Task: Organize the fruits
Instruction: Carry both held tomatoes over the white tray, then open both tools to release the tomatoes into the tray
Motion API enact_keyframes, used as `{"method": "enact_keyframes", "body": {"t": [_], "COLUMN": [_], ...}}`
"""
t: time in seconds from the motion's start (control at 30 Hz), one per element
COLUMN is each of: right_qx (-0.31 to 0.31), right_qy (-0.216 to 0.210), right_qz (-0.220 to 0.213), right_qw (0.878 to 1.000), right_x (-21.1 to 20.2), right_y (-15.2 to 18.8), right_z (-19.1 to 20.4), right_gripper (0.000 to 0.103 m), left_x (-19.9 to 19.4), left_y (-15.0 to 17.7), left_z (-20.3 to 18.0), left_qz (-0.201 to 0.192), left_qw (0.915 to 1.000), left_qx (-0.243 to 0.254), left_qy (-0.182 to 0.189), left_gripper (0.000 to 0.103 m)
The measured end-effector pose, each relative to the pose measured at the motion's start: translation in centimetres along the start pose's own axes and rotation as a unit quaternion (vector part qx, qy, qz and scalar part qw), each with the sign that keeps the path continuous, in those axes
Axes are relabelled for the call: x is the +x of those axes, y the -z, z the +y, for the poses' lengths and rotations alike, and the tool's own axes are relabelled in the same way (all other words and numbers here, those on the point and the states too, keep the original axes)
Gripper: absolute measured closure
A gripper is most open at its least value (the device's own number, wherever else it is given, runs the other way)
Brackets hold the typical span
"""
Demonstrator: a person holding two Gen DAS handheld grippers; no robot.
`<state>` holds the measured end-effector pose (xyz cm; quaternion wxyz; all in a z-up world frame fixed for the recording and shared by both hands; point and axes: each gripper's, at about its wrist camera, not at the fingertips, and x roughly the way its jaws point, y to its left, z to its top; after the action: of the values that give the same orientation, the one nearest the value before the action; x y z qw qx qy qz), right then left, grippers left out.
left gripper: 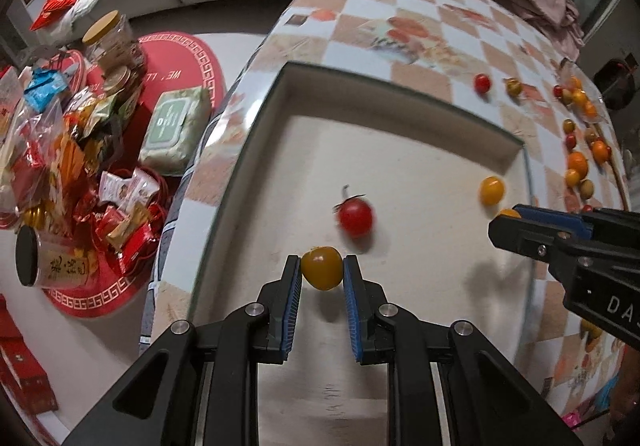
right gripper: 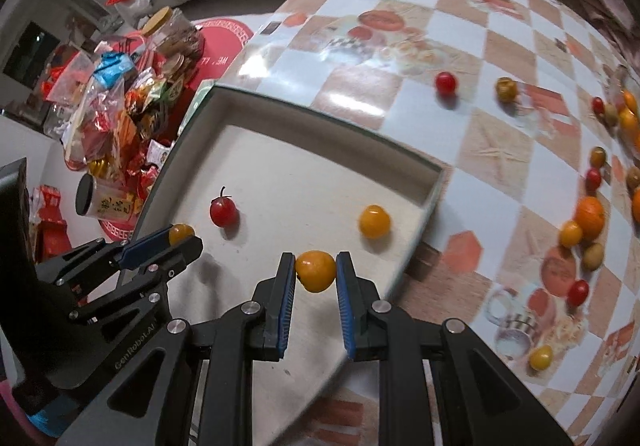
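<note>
The left gripper (left gripper: 322, 273) is closed on a dark yellow tomato (left gripper: 322, 273), which sits between its blue pads (left gripper: 294, 298) above the floor of the shallow white tray (left gripper: 400, 93). Just ahead of these fingers, a little to the right, a red tomato (left gripper: 356, 217) with a stem lies in the tray; it looks blurred, so I cannot tell if it is rolling. The right gripper (right gripper: 316, 270) is closed on an orange-yellow tomato (right gripper: 316, 270), held over the near right part of the tray. Ahead of it and slightly to the right, another yellow tomato (right gripper: 374, 221) rests near the tray's right wall. Further to the right of this gripper, outside the tray, many small tomatoes (right gripper: 588, 215) are scattered on the checkered tablecloth (right gripper: 400, 45). To the left of both grippers, below the table, there is a pile of snack packets (left gripper: 72, 149).
</note>
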<state>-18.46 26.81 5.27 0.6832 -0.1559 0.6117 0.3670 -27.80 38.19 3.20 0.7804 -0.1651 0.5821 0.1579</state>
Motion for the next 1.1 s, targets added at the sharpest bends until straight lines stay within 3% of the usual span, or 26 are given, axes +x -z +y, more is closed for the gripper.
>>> {"method": "enact_keyframes", "body": {"t": [0.57, 0.6, 0.63, 0.67, 0.7, 0.73, 0.83, 0.9, 0.97, 1.1], "right_qx": [-0.022, -0.023, -0.025, -0.027, -0.029, -0.031, -0.036, -0.036, -0.032, -0.033], "right_qy": [0.039, 0.040, 0.042, 0.043, 0.044, 0.044, 0.040, 0.043, 0.040, 0.035], "right_qz": [0.014, 0.013, 0.015, 0.015, 0.014, 0.014, 0.014, 0.016, 0.013, 0.008], "right_qw": [0.999, 0.999, 0.999, 0.999, 0.999, 0.998, 0.998, 0.998, 0.999, 0.999], "right_x": [4.5, 4.5, 4.6, 4.7, 4.6, 4.6, 4.6, 4.7, 4.6, 3.9], "right_y": [-2.7, -2.7, -2.7, -2.7, -2.6, -2.6, -2.6, -2.7, -2.7, -2.8], "right_z": [1.0, 1.0, 1.0, 1.1, 1.1, 1.1, 1.4, 1.5, 1.5, 1.8], "right_gripper": [0.080, 0.080, 0.080, 0.080, 0.079, 0.078, 0.068, 0.053, 0.051, 0.027], "left_x": [1.5, 1.5, 1.5, 1.5, 1.2, 0.9, 0.9, 0.9, 0.9, 0.6], "left_y": [0.4, 0.4, 0.4, 0.4, 0.5, 0.6, 0.7, 0.8, 1.0, 1.3], "left_z": [0.5, 0.5, 0.5, 0.6, 0.7, 0.8, 0.7, 0.7, 0.6, 0.4], "left_qz": [0.012, 0.012, 0.013, 0.012, 0.003, -0.006, 0.000, 0.004, 0.005, 0.009], "left_qw": [0.9998, 0.9998, 0.9996, 0.9996, 0.9997, 0.9997, 0.9996, 0.9996, 0.9996, 0.9994], "left_qx": [0.010, 0.011, 0.012, 0.010, 0.006, 0.006, 0.016, 0.016, 0.017, 0.017], "left_qy": [-0.013, -0.015, -0.021, -0.025, -0.024, -0.023, -0.025, -0.023, -0.024, -0.027], "left_gripper": [0.080, 0.076, 0.054, 0.039, 0.030, 0.030, 0.030, 0.030, 0.030, 0.030]}}
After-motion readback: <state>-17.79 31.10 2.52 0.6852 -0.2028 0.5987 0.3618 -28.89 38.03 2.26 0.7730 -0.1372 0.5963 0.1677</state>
